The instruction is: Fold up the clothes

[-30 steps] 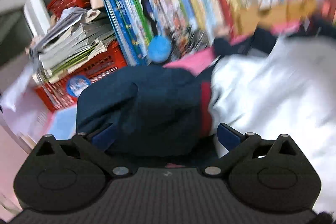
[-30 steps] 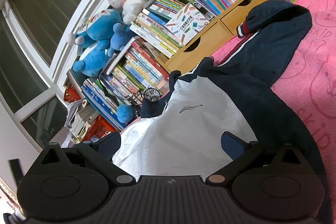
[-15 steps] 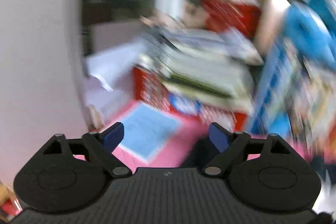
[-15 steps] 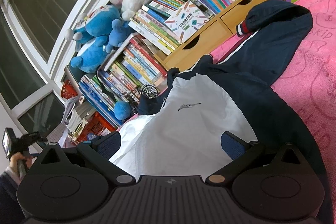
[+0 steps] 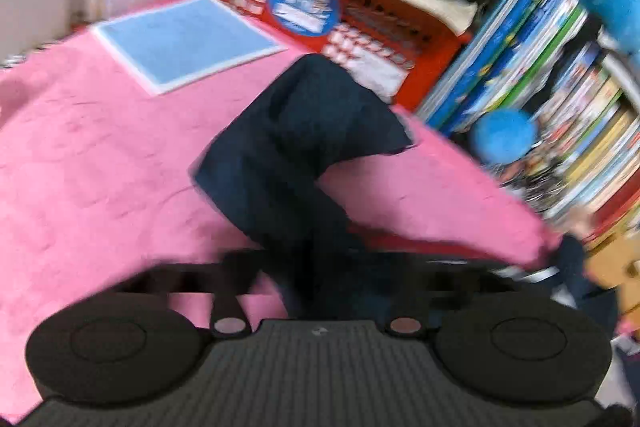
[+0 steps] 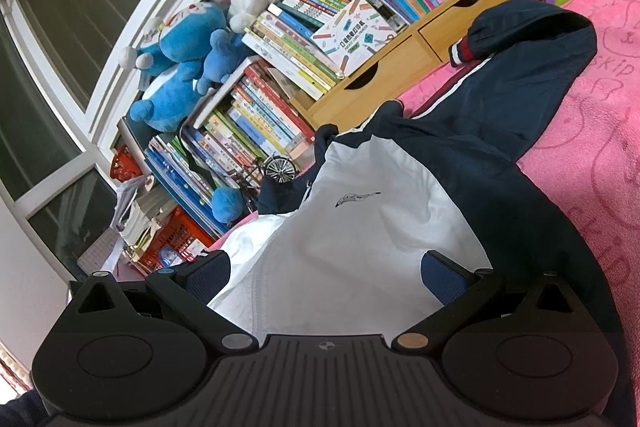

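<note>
Left claw (image 5: 320,283) clamped shut on navy sleeve (image 5: 296,147), stretched across pink blanket (image 5: 92,163) toward red crate (image 5: 344,27); blurred view, sleeve and pale blue sheet (image 5: 188,39) seen from here only. Right claw (image 6: 326,277) wide open, gripping nothing, poised over white-and-navy jacket (image 6: 360,211) spread on the blanket below bookshelf (image 6: 320,39); second sleeve (image 6: 536,67) and plush toys (image 6: 180,67) visible here alone.
</note>
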Action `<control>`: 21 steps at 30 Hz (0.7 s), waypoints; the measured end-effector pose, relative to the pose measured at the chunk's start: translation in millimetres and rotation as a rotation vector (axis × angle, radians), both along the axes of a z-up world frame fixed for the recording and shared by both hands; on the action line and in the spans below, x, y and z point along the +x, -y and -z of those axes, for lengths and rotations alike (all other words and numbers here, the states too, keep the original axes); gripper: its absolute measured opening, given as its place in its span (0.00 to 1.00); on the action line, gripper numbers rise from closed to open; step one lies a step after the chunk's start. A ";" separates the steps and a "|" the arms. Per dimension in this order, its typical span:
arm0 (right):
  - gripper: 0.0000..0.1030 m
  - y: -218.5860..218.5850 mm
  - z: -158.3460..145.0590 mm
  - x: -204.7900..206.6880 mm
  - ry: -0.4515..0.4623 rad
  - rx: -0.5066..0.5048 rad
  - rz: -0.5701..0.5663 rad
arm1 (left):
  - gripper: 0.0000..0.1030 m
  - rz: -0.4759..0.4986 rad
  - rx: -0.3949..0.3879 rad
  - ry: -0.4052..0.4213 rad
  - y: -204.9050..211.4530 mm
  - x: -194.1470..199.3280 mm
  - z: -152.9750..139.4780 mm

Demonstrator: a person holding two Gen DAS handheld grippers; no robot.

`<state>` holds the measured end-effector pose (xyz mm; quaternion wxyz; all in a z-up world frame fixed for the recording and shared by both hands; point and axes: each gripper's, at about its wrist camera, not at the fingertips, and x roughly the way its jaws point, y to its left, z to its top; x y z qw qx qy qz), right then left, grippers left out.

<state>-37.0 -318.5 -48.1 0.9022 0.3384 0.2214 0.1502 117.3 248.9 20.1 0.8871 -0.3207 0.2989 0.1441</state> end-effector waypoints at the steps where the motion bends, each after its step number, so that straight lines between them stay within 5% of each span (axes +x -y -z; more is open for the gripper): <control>1: 1.00 -0.3 -0.1 0.1 -0.002 -0.003 0.000 | 0.06 0.015 -0.049 0.053 -5.0 0.9 -9.7; 4: 1.00 -1.3 -0.4 0.6 -0.007 -0.012 -0.002 | 0.06 0.090 -0.057 0.287 -10.0 -16.6 -47.6; 6: 1.00 -2.3 -0.5 1.0 -0.011 -0.020 -0.002 | 0.08 0.109 0.032 0.296 -10.1 -24.9 -56.3; 8: 1.00 -3.4 -0.7 1.9 -0.017 -0.028 -0.002 | 0.13 0.070 0.075 0.210 -17.9 -25.8 -45.2; 12: 1.00 -5.1 -1.0 3.9 -0.030 -0.052 -0.007 | 0.23 -0.095 0.060 -0.132 -45.3 -19.0 14.4; 15: 1.00 -9.2 -2.4 6.3 -0.047 -0.085 -0.012 | 0.29 -0.106 0.039 -0.131 -44.6 -36.4 24.2; 21: 1.00 -14.9 -41.4 1.7 0.020 -0.442 -0.057 | 0.31 -0.018 0.451 -0.034 17.1 -75.2 -33.0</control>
